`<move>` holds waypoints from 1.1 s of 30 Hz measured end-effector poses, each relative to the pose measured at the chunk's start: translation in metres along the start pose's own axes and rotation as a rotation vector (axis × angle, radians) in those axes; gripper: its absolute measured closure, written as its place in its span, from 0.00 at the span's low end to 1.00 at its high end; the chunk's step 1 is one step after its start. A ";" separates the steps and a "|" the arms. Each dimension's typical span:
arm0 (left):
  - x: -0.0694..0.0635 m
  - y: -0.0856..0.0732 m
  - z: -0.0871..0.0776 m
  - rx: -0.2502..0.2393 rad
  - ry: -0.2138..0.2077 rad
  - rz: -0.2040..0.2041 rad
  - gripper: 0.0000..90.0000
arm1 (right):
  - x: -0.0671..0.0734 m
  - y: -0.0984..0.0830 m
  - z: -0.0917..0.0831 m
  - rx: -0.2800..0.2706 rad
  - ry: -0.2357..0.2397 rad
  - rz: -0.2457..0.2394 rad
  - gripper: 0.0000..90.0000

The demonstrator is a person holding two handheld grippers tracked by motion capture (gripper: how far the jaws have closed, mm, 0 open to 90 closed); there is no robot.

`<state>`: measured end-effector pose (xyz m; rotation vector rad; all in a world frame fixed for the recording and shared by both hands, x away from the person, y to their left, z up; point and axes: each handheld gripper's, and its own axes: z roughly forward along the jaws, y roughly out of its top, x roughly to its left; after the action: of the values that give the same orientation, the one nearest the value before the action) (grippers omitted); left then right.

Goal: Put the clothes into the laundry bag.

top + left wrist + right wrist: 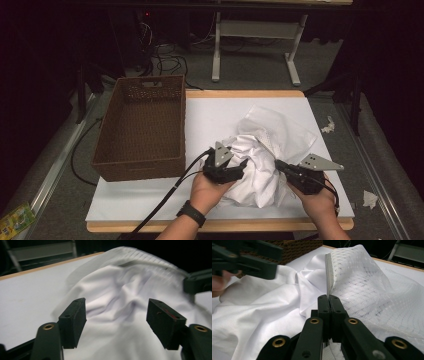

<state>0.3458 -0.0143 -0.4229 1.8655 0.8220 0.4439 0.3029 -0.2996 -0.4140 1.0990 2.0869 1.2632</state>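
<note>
A crumpled white garment (pixel 255 167) lies at lower centre of the high view on the white table top (pixel 210 117), partly wrapped in a mesh laundry bag (pixel 280 130). The left gripper (pixel 239 169) stands over the cloth with jaws spread, nothing pinched. The right gripper (pixel 278 164), lower right, is clamped on the bag's edge. A brown wicker basket (pixel 142 130) sits at left, apart from the cloth. Paper scraps (pixel 328 125) lie beyond the table's right edge.
</note>
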 end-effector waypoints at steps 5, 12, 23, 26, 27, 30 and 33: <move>0.018 -0.023 0.005 0.139 -0.024 -0.101 0.26 | 0.003 0.001 0.001 0.006 -0.003 -0.003 1.00; 0.010 -0.041 0.037 0.295 -0.097 -0.039 0.49 | 0.003 0.000 0.003 0.013 0.004 -0.002 1.00; 0.010 -0.021 0.018 0.156 -0.113 -0.087 1.00 | 0.003 0.000 0.004 0.009 0.013 -0.001 1.00; 0.008 -0.001 0.012 0.082 -0.114 -0.083 1.00 | 0.003 0.000 0.004 0.006 0.012 0.012 1.00; 0.006 0.004 0.014 0.078 -0.116 -0.074 1.00 | 0.003 0.001 0.004 0.005 0.013 0.012 1.00; 0.000 0.012 0.027 0.093 -0.134 -0.039 1.00 | 0.004 0.002 0.003 -0.002 0.015 0.007 1.00; -0.006 0.013 0.044 0.114 -0.148 -0.036 1.00 | 0.003 0.002 0.002 -0.004 0.016 0.017 1.00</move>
<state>0.3732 -0.0506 -0.4298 1.9596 0.7940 0.2371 0.3032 -0.2952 -0.4134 1.1108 2.0902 1.2883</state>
